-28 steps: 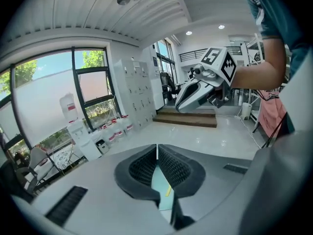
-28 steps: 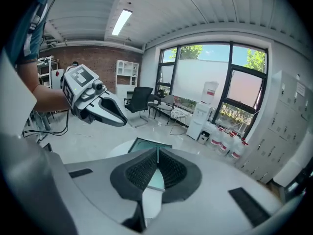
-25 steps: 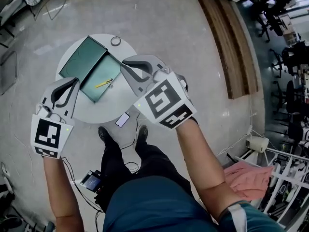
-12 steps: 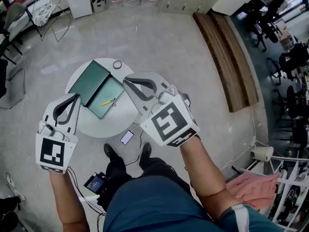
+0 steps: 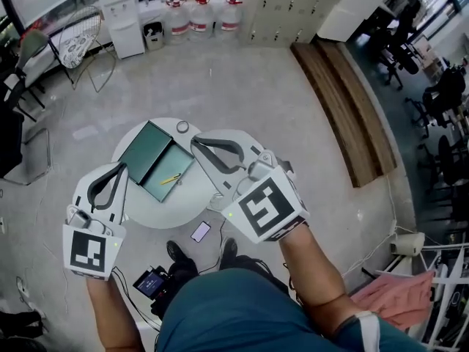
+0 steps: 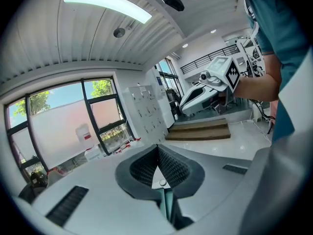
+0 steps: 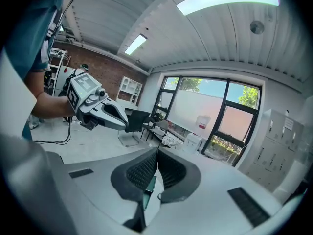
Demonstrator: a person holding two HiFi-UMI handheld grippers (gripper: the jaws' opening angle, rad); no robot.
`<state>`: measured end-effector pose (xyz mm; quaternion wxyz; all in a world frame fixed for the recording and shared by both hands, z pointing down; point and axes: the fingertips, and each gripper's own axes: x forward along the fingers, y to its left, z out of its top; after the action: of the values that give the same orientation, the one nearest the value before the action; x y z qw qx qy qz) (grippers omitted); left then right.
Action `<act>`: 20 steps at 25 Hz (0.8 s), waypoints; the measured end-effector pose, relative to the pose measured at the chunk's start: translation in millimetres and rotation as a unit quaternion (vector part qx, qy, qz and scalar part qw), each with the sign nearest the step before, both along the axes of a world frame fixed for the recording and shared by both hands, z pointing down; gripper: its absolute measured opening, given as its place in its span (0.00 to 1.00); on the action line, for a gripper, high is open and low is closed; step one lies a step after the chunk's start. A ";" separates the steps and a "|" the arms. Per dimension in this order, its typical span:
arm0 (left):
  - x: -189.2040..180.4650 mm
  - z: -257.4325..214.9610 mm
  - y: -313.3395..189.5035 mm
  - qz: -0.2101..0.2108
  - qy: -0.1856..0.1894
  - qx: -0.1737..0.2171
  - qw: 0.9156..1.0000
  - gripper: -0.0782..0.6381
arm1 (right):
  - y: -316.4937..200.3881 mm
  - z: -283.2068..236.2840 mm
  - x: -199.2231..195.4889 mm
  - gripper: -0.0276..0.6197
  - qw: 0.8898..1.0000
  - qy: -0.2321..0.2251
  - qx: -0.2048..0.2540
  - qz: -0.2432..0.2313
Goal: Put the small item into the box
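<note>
Small item: the thin yellow small item (image 5: 171,178) lies inside your open green box (image 5: 150,147), in the half nearer you
Box: it sits open on the round white bench (image 5: 157,213); a small ring (image 5: 182,127) lies just beside its far corner
Left gripper: your left gripper (image 6: 157,147) is raised, jaws together on nothing
Right gripper: your right gripper (image 7: 157,151) is raised too; jaws together, nothing between them
Floor: a phone (image 5: 200,231) lies near your feet
</note>
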<state>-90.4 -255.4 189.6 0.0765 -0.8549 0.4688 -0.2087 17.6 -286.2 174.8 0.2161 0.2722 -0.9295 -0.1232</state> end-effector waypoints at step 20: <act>22.3 -44.3 49.6 0.023 -0.003 0.022 1.000 0.13 | 49.2 -39.9 14.3 0.10 1.000 -0.011 0.007 0.008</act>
<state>-68.1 -205.7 145.3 0.1010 -0.8628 0.4535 -0.1993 31.9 -237.0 135.0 0.2050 0.2827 -0.9287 -0.1250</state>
